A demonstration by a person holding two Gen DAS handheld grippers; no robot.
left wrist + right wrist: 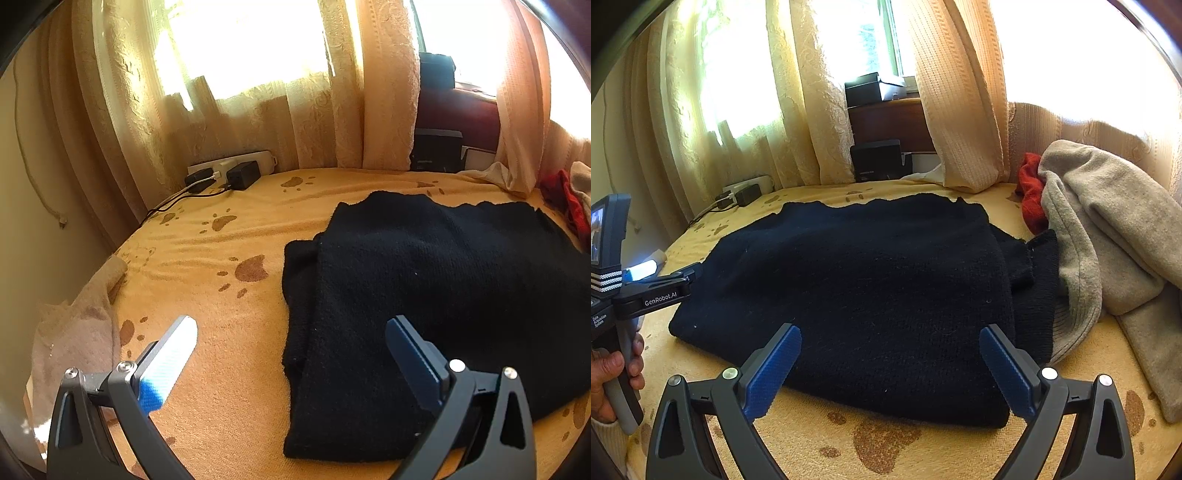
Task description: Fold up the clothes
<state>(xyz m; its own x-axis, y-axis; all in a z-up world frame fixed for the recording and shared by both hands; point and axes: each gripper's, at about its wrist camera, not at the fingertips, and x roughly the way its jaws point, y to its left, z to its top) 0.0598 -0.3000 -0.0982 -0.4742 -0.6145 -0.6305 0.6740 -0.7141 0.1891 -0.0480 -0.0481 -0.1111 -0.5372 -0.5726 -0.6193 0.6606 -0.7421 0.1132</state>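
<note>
Left wrist: left gripper [291, 363] has jaws spread wide, holding nothing, hovering over the bed [229, 350]. Black sweater [424, 295] lies flat ahead, its left edge between the jaws, the right jaw over the knit. One side looks folded in already, so my read is the jaws are lined up on that edge for the next fold. Beige cloth [81, 332] hangs off the bed left of the left jaw. No containers here.

Right wrist: right gripper [890, 369] jaws also spread, empty, with the sweater [849, 295] near edge between them. Grey garment [1108, 229] and red one [1030, 188] are piled right of the right jaw, likely waiting. Black boxes [875, 88] sit far ahead on the sill; contents not visible.
</note>
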